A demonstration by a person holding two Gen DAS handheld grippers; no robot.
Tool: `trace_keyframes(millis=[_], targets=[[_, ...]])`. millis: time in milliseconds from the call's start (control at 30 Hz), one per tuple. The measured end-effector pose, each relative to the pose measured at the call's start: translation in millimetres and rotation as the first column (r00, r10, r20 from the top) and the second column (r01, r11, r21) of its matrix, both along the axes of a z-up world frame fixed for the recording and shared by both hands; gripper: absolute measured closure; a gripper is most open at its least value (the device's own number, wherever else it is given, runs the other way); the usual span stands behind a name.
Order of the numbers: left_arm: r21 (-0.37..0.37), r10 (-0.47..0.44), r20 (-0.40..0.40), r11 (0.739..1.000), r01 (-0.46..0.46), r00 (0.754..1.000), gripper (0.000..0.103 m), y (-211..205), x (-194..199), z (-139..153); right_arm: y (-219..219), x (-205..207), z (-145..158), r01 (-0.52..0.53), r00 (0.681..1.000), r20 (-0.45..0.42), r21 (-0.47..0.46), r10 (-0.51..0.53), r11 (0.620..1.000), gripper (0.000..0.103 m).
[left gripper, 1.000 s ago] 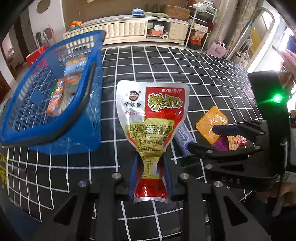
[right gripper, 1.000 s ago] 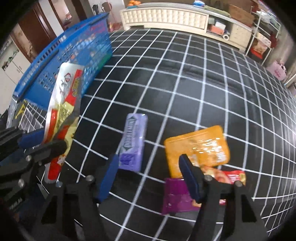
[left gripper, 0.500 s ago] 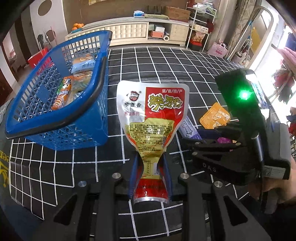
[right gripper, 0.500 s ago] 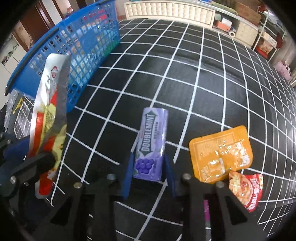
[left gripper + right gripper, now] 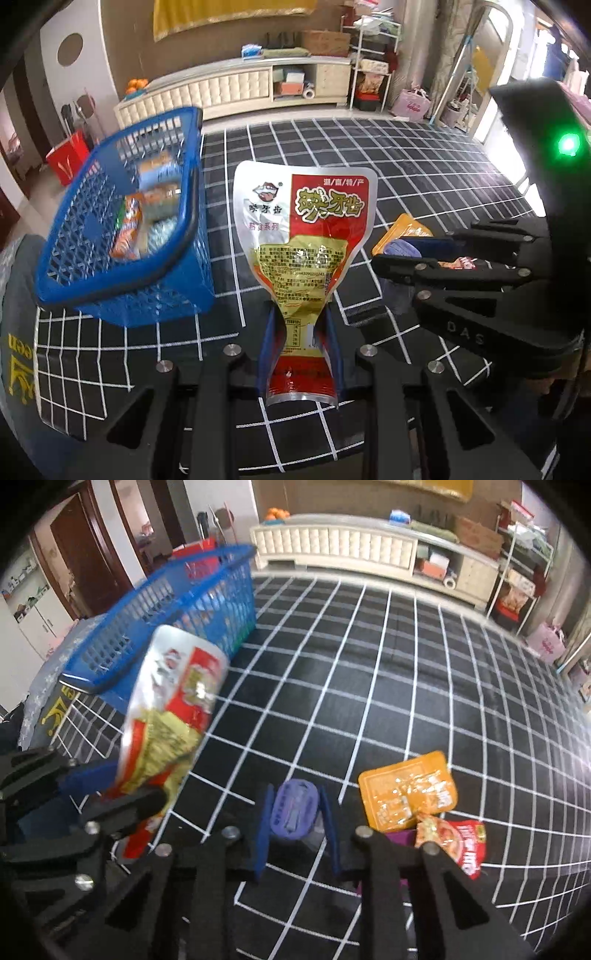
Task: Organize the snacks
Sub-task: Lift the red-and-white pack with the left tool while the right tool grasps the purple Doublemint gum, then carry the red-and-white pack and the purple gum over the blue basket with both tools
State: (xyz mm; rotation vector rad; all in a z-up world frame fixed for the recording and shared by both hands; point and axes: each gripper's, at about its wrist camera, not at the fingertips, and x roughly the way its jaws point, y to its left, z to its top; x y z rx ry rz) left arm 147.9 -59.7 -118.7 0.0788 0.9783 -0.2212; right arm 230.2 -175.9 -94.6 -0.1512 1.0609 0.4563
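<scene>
Now the left claw (image 5: 300, 345) pinches a red-and-silver foil snack pouch (image 5: 304, 236) upright beside the blue plastic mesh basket (image 5: 122, 236); the right claw (image 5: 298, 829) clamps a purple gum pack (image 5: 293, 808) above the black grid-patterned desk (image 5: 369, 672).

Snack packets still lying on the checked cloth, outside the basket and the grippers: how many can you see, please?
3: an orange packet, a red packet just right of it, and a purple packet mostly hidden behind the right gripper's finger. More may be hidden.
</scene>
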Motion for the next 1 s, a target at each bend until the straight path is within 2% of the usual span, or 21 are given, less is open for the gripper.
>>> trace_keyframes(millis=[333,467,667,833,1000], targets=[[-0.021,0.001,0.097,1.0,0.001,0.995,0.079,26.7,-4.4,54.8,14.0,-3.5,65.8,-0.029,0.991,0.13,0.053,0.022,0.998,0.078],[-0.035,0.03,0.124,0.999,-0.025,0.992,0.079,55.4,0.7,77.8,34.3,-0.3,93.5,-0.066,0.981,0.185,0.083,0.049,0.994,0.078],[-0.025,0.097,0.145,0.995,-0.094,0.985,0.079,103.3,13.4,95.9,67.6,14.0,121.9,-0.12,0.967,0.237,0.123,0.088,0.985,0.078],[-0.031,0.156,0.134,0.988,-0.153,0.979,0.079,146.4,28.4,100.8,100.4,25.7,133.2,-0.169,0.959,0.252,0.151,0.128,0.974,0.077],[-0.027,0.183,0.098,0.983,-0.181,0.978,0.079,172.2,48.3,91.0,131.5,39.5,123.5,-0.204,0.959,0.232,0.156,0.165,0.966,0.077]])
